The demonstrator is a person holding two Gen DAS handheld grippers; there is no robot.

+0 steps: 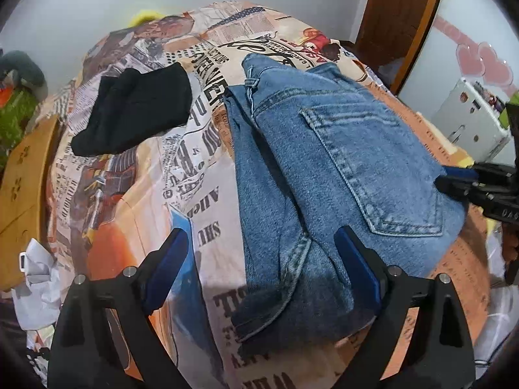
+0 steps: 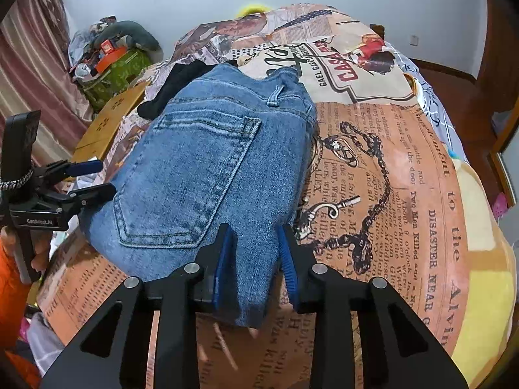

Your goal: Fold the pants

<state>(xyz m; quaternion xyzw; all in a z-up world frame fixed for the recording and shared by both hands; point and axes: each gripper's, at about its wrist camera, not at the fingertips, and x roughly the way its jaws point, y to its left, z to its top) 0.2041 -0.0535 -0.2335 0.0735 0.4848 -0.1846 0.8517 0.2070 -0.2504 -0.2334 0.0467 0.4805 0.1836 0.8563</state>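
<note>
Folded blue jeans (image 1: pixel 324 175) lie on the printed bedspread (image 1: pixel 201 168), back pocket up. My left gripper (image 1: pixel 262 246) is open, its fingers straddling the near folded edge of the jeans; it also shows at the left of the right wrist view (image 2: pixel 90 178). In the right wrist view the jeans (image 2: pixel 207 175) lie ahead. My right gripper (image 2: pixel 256 240) is partly open, with a fold of denim between its blue pads (image 2: pixel 227 259), not pinched. It also shows at the right edge of the left wrist view (image 1: pixel 454 178), beside the jeans.
A black folded garment (image 1: pixel 136 110) lies on the bed left of the jeans. A wooden board (image 1: pixel 22 194) stands at the bed's left side. Green bag with clutter (image 2: pixel 113 68) beyond it. A yellow plush (image 2: pixel 480 259) lies at the right.
</note>
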